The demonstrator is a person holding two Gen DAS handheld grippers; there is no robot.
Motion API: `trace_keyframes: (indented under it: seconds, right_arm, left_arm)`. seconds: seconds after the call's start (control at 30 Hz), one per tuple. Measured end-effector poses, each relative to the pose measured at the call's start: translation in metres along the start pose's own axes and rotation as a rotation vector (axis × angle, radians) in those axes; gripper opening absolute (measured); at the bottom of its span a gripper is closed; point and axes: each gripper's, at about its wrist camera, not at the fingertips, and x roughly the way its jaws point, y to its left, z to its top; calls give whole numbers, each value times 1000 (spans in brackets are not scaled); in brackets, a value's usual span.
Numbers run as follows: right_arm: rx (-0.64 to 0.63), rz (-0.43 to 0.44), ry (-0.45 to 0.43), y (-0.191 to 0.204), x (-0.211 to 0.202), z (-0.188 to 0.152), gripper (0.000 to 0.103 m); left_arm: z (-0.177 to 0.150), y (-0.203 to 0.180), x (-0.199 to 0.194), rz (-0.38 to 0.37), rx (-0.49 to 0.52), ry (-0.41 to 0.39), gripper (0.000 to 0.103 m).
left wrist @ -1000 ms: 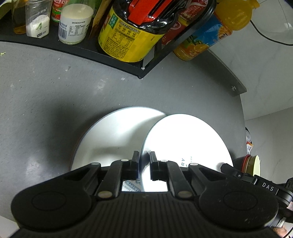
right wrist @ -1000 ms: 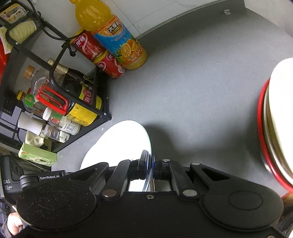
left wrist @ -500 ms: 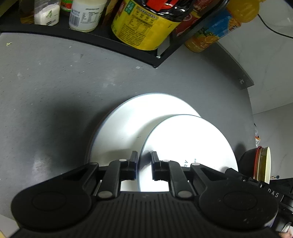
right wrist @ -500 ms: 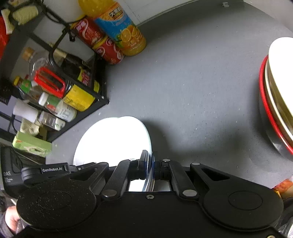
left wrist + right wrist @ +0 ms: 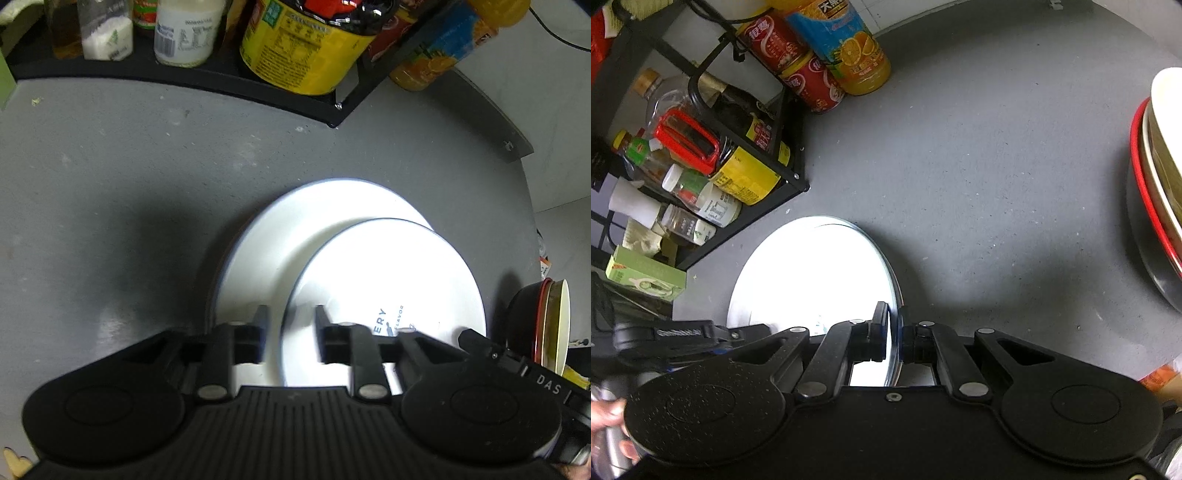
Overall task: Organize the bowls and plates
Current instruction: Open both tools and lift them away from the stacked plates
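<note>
Left gripper (image 5: 288,325) jaws opening, straddling rim of upper white plate (image 5: 388,280), pads clear. Upper plate overlapping larger white plate (image 5: 295,236) on grey counter (image 5: 110,184). Bowl stack (image 5: 546,321) right of plates.

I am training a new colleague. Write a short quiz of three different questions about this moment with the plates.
1. True or false: the right gripper is shut on the rim of a white plate.
2. In the left wrist view, the smaller plate with blue lettering is: A) on the shelf, B) overlapping the larger plate, C) inside the stacked bowls.
3. Fill in: the jaws of the left gripper are ____ around the smaller plate's rim.

Key: 1 true. 2 B. 3 opening; the rim sits between them, and neither pad visibly presses it.
</note>
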Motion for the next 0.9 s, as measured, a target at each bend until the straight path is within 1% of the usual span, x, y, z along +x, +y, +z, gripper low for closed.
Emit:
trace_keyframes:
  seconds: [0.03, 0.1, 0.13, 0.2, 0.3, 0.37, 0.47, 0.63, 0.73, 0.8, 0.9]
  right_arm:
    - [2, 2, 0, -1, 0, 0, 5]
    - [7, 6, -2, -2, 0, 0, 5]
    - [8, 7, -3, -2, 0, 0, 5]
    - [14, 8, -6, -2, 0, 0, 5]
    - [21, 10, -9, -3, 1, 1, 5]
    - [20, 9, -10, -3, 1, 1, 5]
    - [8, -1, -10, -1, 1, 1, 6]
    - [2, -18, -9, 2, 2, 2, 7]
    - [4, -28, 2, 4, 7, 3, 8]
    - [-8, -38, 6, 6, 8, 3, 9]
    - [-12, -42, 12, 8, 12, 3, 10]
  left_arm:
    - [0, 1, -6, 4, -8, -16, 40]
    - [1, 3, -15, -10, -14, -29, 53]
    - [1, 3, -20, -13, -20, -32, 56]
    - [2, 1, -29, -11, -19, -54, 65]
    - [4, 2, -41, -2, -1, -96, 72]
    - [4, 5, -44, 24, 9, -110, 73]
    - [5, 11, -39, 62, 7, -98, 73]
    - [0, 22, -24, 41, -29, -62, 73]
    - [-2, 25, -18, 68, -30, -75, 73]
    - [-4, 28, -15, 52, -37, -70, 73]
    - [-6, 25, -10, 49, -23, -77, 72]
